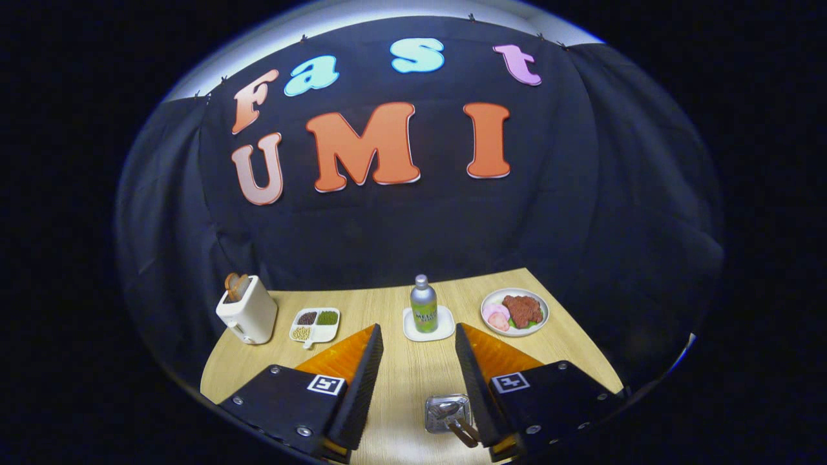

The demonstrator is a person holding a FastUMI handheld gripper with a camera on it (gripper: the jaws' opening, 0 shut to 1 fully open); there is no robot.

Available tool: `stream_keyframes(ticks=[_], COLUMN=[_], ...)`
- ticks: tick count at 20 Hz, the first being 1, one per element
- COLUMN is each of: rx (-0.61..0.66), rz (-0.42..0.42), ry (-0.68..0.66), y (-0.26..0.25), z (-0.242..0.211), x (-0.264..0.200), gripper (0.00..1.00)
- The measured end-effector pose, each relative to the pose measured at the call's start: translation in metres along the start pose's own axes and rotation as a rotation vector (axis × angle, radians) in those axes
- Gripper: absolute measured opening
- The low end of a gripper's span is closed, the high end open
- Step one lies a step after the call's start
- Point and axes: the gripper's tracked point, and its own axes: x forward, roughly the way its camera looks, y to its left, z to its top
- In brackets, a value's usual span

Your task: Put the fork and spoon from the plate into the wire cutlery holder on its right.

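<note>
- Gripper view: the gripper (417, 361) is hovering over the wooden table (400, 381), fingers spread wide and empty.
- A metal tray with utensils (447, 412) is lying low between the fingers, nearer the right one, a dark handle (464, 431) slanting toward it.

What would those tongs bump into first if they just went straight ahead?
Probably the bottle on its small white dish, which sits beyond the open tongs, in line with the gap; depth is hard to judge.

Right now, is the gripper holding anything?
No, the gripper is open, its fingers apart over bare table, nothing between them.
</note>
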Motion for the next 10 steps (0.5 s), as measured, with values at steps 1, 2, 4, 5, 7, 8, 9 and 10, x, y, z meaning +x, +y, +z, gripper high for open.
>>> stream_keyframes(ticks=[1, 2, 4, 5, 7, 8, 9, 10], rx=[-0.006, -0.015, -0.030, -0.030, -0.030, -0.039, -0.048, -0.053], rz=[0.001, 0.003, 0.011, 0.017, 0.020, 0.014, 0.006, 0.003], ry=[-0.039, -0.069, -0.125, -0.154, -0.220, -0.253, -0.286, -0.311], y=[0.003, 0.006, 0.013, 0.017, 0.023, 0.025, 0.026, 0.028], z=[0.007, 0.014, 0.028, 0.035, 0.052, 0.060, 0.069, 0.077], x=[-0.003, -0.005, -0.012, -0.016, -0.024, -0.029, -0.033, -0.037], gripper=[0.71, 0.79, 0.84, 0.85, 0.87, 0.89, 0.90, 0.92])
